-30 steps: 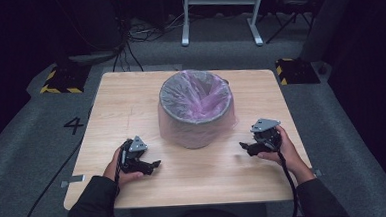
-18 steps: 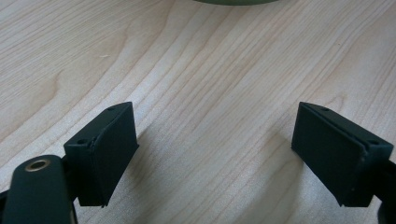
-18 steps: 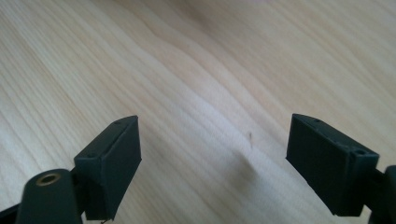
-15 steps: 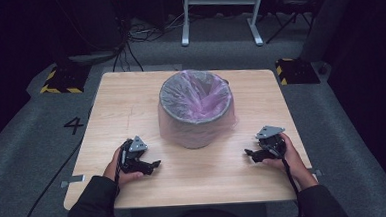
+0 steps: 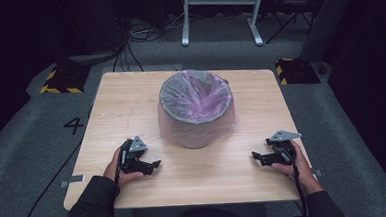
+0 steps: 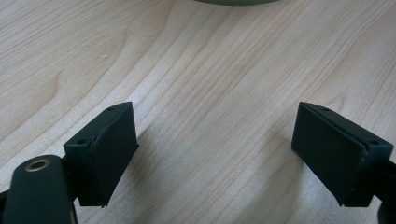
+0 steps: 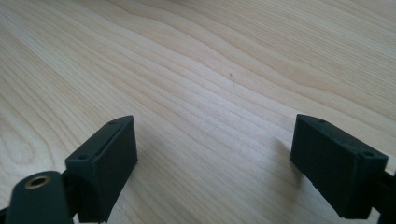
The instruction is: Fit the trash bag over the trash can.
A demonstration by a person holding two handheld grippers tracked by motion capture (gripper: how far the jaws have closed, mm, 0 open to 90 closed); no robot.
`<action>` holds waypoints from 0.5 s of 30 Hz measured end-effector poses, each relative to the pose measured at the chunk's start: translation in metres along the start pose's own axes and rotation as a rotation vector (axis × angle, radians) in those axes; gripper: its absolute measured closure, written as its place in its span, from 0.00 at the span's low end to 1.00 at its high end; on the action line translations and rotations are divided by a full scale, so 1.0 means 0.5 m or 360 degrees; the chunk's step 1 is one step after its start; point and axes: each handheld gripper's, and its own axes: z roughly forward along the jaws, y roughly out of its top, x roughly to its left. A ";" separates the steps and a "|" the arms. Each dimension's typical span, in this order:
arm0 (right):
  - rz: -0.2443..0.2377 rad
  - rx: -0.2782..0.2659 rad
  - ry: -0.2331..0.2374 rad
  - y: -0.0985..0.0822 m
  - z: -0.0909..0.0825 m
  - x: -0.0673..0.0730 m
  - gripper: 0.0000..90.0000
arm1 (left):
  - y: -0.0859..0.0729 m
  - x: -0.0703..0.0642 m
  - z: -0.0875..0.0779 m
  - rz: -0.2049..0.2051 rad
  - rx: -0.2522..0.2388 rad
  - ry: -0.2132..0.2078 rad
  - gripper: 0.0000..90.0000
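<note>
A round grey bin (image 5: 196, 116) lined with a thin purple-tinted plastic bag stands in the middle of the wooden table (image 5: 131, 106). My left gripper (image 5: 154, 165) rests low over the table at the front left, jaws wide apart with nothing between them (image 6: 215, 149). My right gripper (image 5: 257, 156) sits at the front right near the table's edge, also open and empty (image 7: 212, 154). Both point inward toward the table's middle. The bin's lower edge (image 6: 238, 2) shows at the top of the left gripper view.
The table stands on grey carpet with a black cable (image 5: 44, 181) trailing off to the left. A white metal frame (image 5: 221, 12) and dark equipment stand behind. Yellow-black striped blocks (image 5: 59, 83) flank the far corners.
My right gripper has moved toward the near right edge of the table and sunk lower. The left gripper and the bin have stayed put.
</note>
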 end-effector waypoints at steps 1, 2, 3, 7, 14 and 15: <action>0.0005 0.0000 0.0000 -0.002 -0.002 -0.002 0.16 | 0.000 0.000 0.000 -0.0004 -0.0001 -0.0002 0.16; 0.0012 0.0001 -0.0006 -0.004 -0.004 -0.004 0.16 | 0.000 0.000 0.000 -0.0005 0.0000 -0.0002 0.16; 0.0021 0.0001 -0.0014 -0.007 -0.007 -0.007 0.16 | 0.000 0.000 0.000 -0.0004 -0.0001 -0.0002 0.16; 0.0038 0.0000 -0.0034 -0.013 -0.014 -0.017 0.16 | 0.000 0.000 0.000 0.0001 -0.0001 0.0001 0.16; 0.0057 0.0002 -0.0051 -0.017 -0.018 -0.024 0.16 | 0.000 -0.001 0.000 -0.0003 0.0000 0.0006 0.16; 0.0056 0.0003 -0.0049 -0.017 -0.018 -0.024 0.16 | 0.000 0.000 -0.001 0.0000 0.0000 0.0009 0.16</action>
